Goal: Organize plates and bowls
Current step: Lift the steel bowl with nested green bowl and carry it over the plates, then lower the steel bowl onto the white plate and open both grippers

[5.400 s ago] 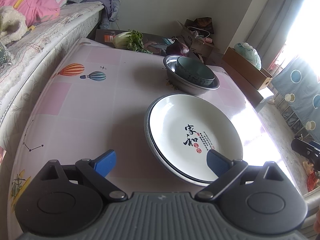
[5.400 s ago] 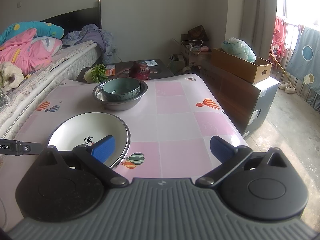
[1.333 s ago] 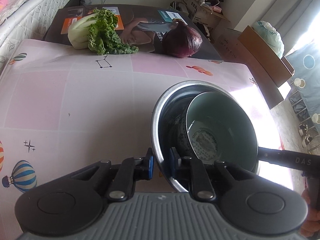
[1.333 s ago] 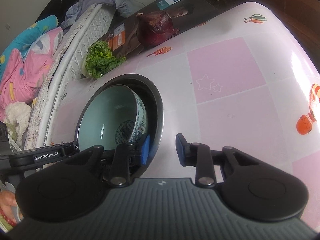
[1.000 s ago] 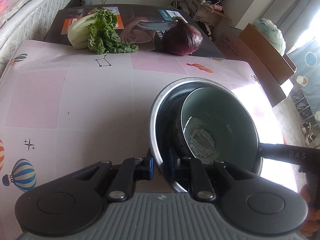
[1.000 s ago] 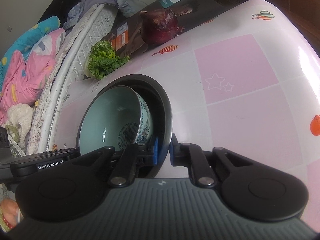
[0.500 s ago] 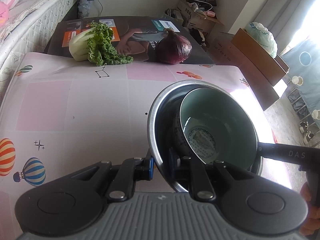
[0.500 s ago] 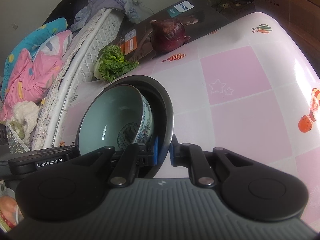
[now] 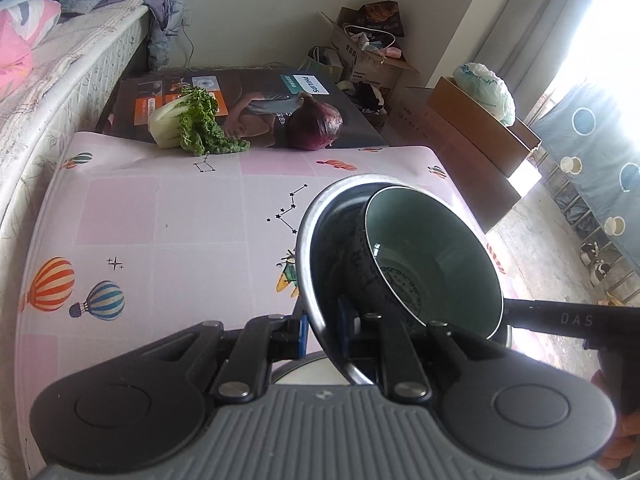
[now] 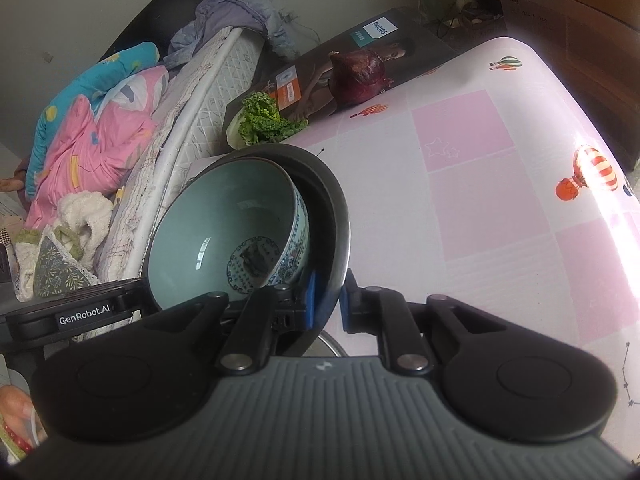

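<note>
Both grippers were clamped on the metal bowl (image 9: 316, 240) — the left gripper (image 9: 322, 330) on its near rim, the right gripper (image 10: 329, 300) on the opposite rim. The green bowl (image 9: 436, 256) sat tilted inside it. The metal bowl hung above the pink table (image 9: 160, 216), over a white plate (image 9: 304, 374).

Both fisheye views sit on the grippers, looking steeply down along their fingers at the pink table (image 9: 160, 208), very near. The left wrist view faces the window side, the right the bed (image 10: 192, 92). The 2 share the steel basin (image 9: 316, 240) with its celadon bowl (image 10: 224, 232).
</note>
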### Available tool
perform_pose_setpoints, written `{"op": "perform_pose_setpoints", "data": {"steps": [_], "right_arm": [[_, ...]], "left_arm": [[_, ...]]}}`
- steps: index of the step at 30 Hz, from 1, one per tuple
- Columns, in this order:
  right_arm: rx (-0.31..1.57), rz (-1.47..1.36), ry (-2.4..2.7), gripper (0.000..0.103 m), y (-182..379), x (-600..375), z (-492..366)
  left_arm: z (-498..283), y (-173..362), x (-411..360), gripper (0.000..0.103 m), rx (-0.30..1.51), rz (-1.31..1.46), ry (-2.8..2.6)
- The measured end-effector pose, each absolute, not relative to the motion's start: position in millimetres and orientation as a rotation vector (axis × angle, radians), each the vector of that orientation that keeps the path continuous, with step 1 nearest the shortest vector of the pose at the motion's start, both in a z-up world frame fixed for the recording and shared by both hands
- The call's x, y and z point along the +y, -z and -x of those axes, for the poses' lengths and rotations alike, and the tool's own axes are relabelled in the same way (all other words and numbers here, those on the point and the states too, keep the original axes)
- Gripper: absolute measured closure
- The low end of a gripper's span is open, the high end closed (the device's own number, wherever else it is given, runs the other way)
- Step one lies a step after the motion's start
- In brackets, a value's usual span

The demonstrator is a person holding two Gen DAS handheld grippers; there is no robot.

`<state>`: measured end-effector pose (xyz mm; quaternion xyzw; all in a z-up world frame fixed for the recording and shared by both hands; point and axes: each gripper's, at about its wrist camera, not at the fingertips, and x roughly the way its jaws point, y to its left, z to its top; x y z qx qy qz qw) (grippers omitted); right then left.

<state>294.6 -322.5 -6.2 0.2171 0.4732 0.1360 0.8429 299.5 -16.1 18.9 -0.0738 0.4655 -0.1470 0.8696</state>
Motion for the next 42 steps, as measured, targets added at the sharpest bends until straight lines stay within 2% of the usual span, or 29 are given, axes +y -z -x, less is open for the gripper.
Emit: {"op": "perform_pose_setpoints", "data": {"steps": [15, 27, 35, 38, 41, 42], "right_arm": [[1.079, -0.484, -0.319, 0.09, 32.4, -305.4, -201.3], [1.143, -0.44, -0.335, 0.09, 64.5, -288.3, -184.2], [1.133, -0.408, -0.328, 0.089, 66.6, -280.6, -186.5], [1.127, -0.404, -0.314, 0.09, 64.5, -281.1, -187.4], [1.123, -0.42, -0.31, 0.089, 63.0, -285.2, -187.5], [1.121, -0.429, -0.31, 0.088, 62.3, -287.0, -187.4]], "left_arm": [[-221.0, -2.4, -0.7, 0.088, 1.005, 0.149, 0.274], [-196.3, 33.8, 7.9, 0.087, 1.048, 0.134, 0.239], [-192.3, 44.2, 12.6, 0.087, 1.054, 0.134, 0.239], [-190.6, 41.2, 14.6, 0.084, 1.041, 0.136, 0.239], [-186.3, 35.2, 15.8, 0.072, 1.001, 0.111, 0.215], [-184.2, 32.1, 16.0, 0.066, 0.985, 0.1, 0.203]]}}
